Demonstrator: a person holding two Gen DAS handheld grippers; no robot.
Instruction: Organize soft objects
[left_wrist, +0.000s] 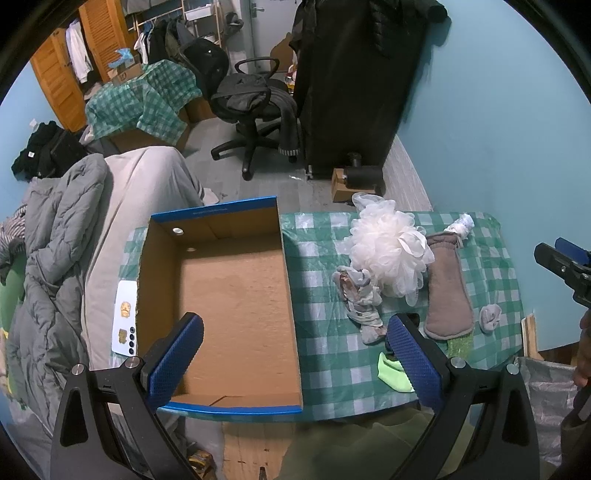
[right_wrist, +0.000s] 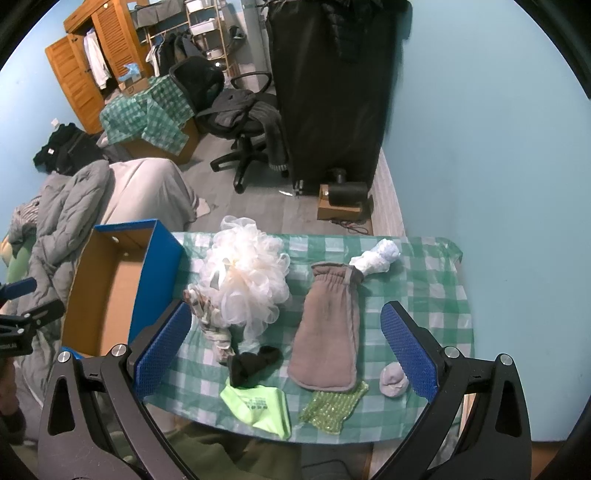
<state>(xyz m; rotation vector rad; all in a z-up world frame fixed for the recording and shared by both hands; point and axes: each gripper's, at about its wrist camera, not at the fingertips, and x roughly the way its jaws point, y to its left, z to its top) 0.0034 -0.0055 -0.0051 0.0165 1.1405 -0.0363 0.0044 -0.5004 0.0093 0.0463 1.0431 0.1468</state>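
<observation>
We hold both grippers above the near edge of the tabletop (right_wrist: 424, 273), which is covered by a green-and-white checked cloth, and both are tilted to look down and forward over it. Our left gripper (left_wrist: 291, 354) hangs over the near end of the open cardboard box (left_wrist: 236, 291), its blue-padded fingers (left_wrist: 175, 363) spread wide apart with nothing between them; the left one sits over the box floor and the right one over the cloth just beside the box's right wall. Our right gripper (right_wrist: 291, 354) is likewise empty with its fingers (right_wrist: 408, 352) wide apart, framing the soft things from above without touching any. The box stands at the left end of the tabletop, and its floor is bare. To its right lies the white mesh bath pouf (right_wrist: 245, 273), with a crumpled patterned cloth (right_wrist: 210, 321) touching its near left side. A brown mitt (right_wrist: 327, 332) lies lengthwise in the middle, and a white bundle (right_wrist: 378, 256), possibly a rolled plastic bag, pokes out at its far cuff end. Near the front edge we see a dark sock (right_wrist: 251, 363) resting partly on a neon green cloth (right_wrist: 258, 404), a green beaded scrubber (right_wrist: 330, 406) tucked under the mitt's near end, and a small grey balled sock (right_wrist: 393, 378) just beside our right finger. In the left wrist view, our right gripper's black frame shows at the far right edge.
</observation>
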